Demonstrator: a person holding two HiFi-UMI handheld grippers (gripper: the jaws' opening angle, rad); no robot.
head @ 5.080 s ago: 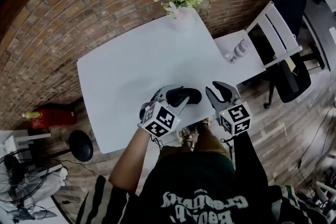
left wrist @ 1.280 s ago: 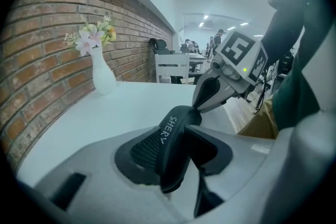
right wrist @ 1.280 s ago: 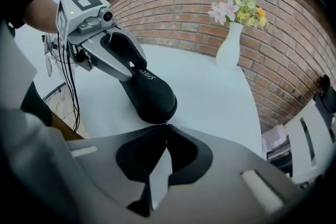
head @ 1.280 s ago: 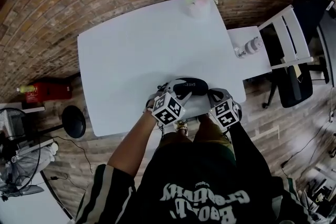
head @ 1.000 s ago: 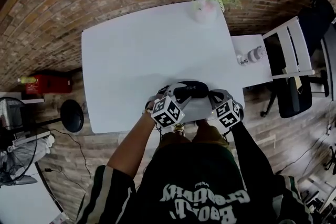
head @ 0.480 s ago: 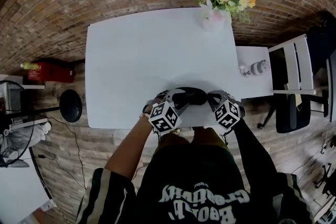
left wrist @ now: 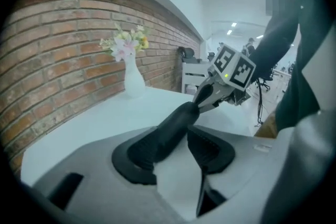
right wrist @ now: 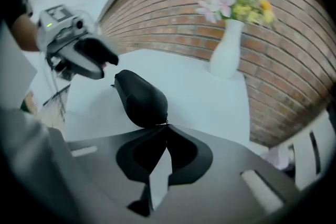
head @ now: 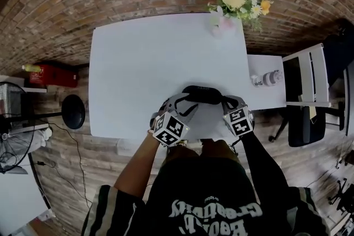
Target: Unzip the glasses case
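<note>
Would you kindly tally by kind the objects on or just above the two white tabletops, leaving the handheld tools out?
Case: 1
Vase of flowers: 1
Bottle: 1
Total: 3

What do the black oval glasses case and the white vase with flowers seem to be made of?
Black oval glasses case: probably fabric-covered or synthetic shell, matte, with no glare. White vase: likely ceramic or matte plastic, smooth and opaque; cannot tell which.
</note>
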